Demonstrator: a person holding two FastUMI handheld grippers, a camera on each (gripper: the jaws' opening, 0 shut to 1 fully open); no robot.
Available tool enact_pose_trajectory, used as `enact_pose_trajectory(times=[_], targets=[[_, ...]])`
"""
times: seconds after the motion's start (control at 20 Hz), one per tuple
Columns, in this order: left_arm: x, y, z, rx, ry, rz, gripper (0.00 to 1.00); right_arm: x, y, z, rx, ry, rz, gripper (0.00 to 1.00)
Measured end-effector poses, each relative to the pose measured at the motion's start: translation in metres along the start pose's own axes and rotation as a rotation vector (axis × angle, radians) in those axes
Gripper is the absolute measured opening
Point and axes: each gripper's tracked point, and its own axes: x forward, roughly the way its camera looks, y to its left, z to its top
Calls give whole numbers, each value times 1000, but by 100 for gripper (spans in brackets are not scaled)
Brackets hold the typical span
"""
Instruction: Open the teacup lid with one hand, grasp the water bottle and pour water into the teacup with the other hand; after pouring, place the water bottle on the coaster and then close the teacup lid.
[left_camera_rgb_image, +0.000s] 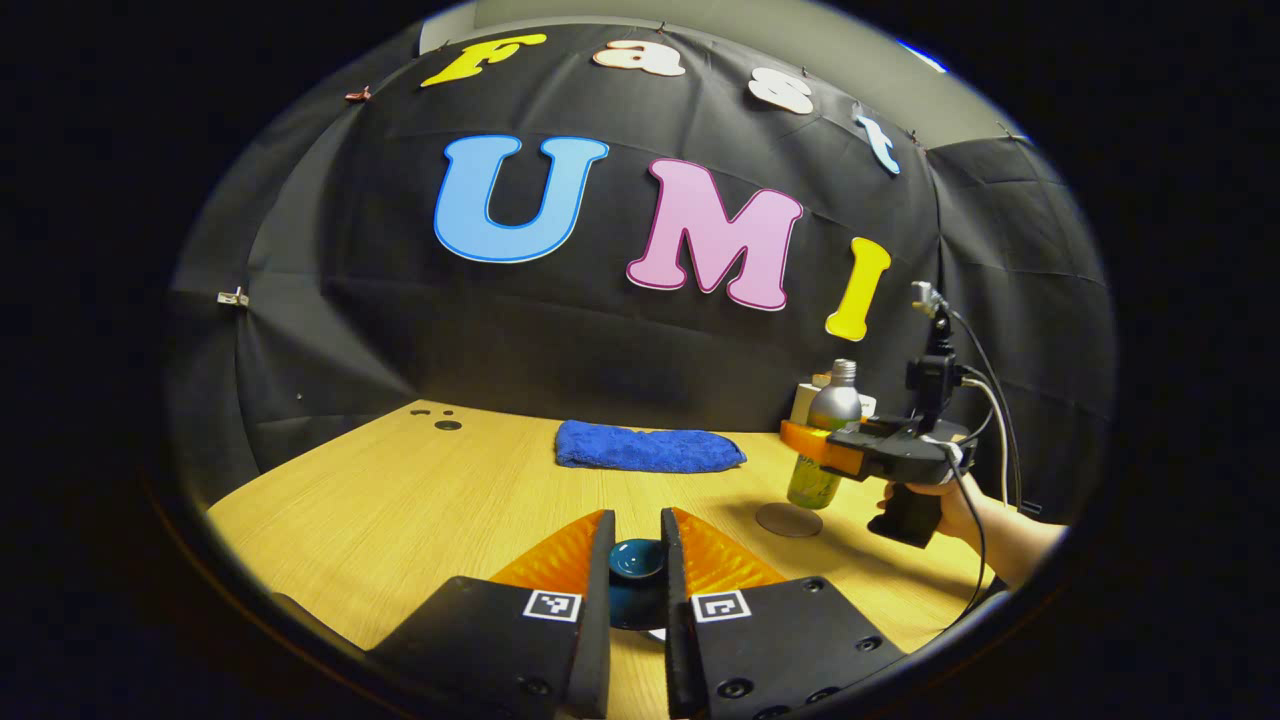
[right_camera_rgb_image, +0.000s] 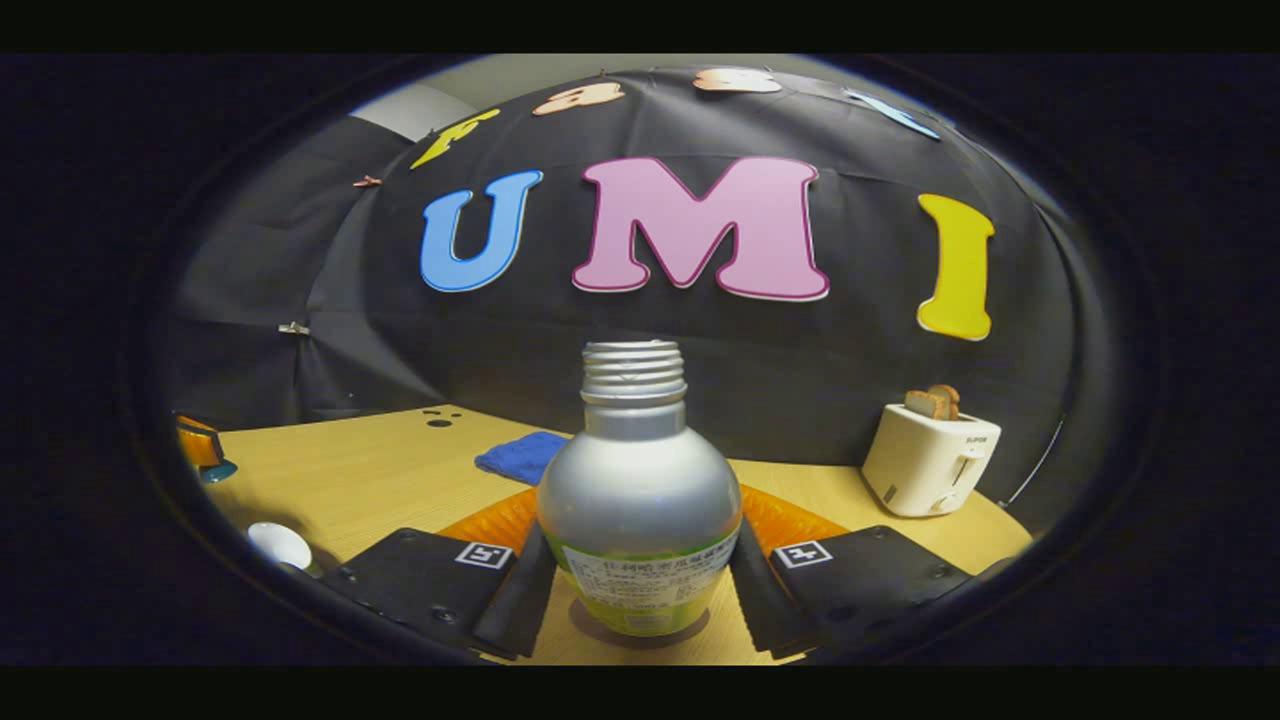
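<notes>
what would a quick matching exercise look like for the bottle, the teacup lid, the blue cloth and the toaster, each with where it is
Things:
1. water bottle
2. teacup lid
3. blue cloth
4. toaster

Places:
A. lying flat near the back wall
B. between the right gripper fingers, above the coaster
C. far right of the table, bread in its slots
D. between the left gripper fingers

Pairs: 1-B, 2-D, 3-A, 4-C

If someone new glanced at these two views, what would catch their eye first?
Probably the silver water bottle, upright between the right tongs, hanging just above the round coaster. Next, the dark teal teacup lid gripped in the left tongs, then the blue cloth farther back.
</notes>
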Motion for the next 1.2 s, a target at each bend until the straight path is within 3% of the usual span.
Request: enact_pose_trajectory(times=[0.1,0.2,0.85,0.95,1.05,1.2], targets=[[-2,4,0,6,-5,6,26,8,-4,-9,34,-5,-11,80],[-3,10,1,8,-9,19,26,13,-13,-24,-12,17,-38,80],[-4,11,-2,8,-2,26,26,8,-10,-50,31,64,-23,84],[-5,10,-2,9,0,27,26,4,-12,-42,28,32,-31,89],[-6,7,-1,14,0,26,26,3,-14,-43,33,37,-36,100],[-7,8,2,29,-2,36,26,-7,-14,-47,27,68,-49,100]])
